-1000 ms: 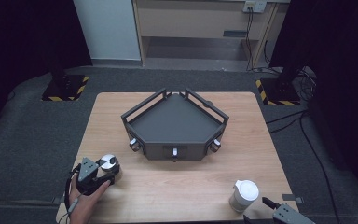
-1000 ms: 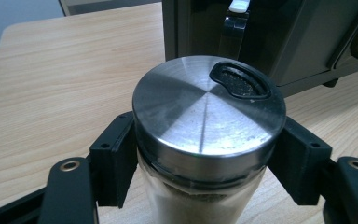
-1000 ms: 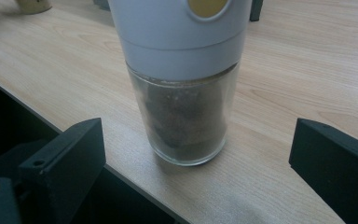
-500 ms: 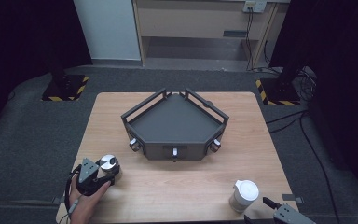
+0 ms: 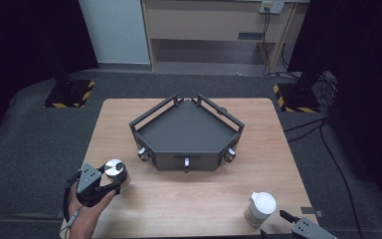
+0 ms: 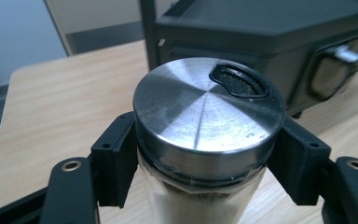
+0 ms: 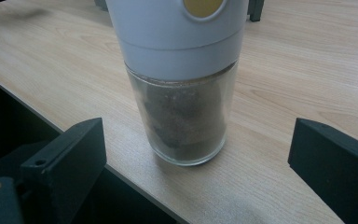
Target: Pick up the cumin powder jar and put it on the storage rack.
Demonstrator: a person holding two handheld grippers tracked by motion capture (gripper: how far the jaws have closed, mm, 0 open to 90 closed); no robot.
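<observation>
A glass spice jar with a round steel lid (image 6: pixel 209 108) (image 5: pixel 114 170) is clamped between the black jaws of my left gripper (image 6: pixel 205 163) (image 5: pixel 110 183) at the table's front left; its pads press on the glass just under the lid. The lid has a dark pouring slot (image 6: pixel 238 80). A second jar with a white cap and brown contents (image 7: pixel 182 88) (image 5: pixel 259 208) stands upright near the front right edge. My right gripper (image 7: pixel 196 163) (image 5: pixel 284 217) sits just short of it, open, with its jaws wide on either side and not touching the glass.
A black five-sided tray with railings and knobs (image 5: pixel 154 124) stands in the table's middle, and its corner (image 6: pixel 261 32) looms behind the held jar. The wooden table (image 5: pixel 194 199) ends just under the right gripper. Dark floor mats surround the table.
The left gripper has risen a little with the steel-lidded jar in it. The right gripper and the white-capped jar have stayed put.
</observation>
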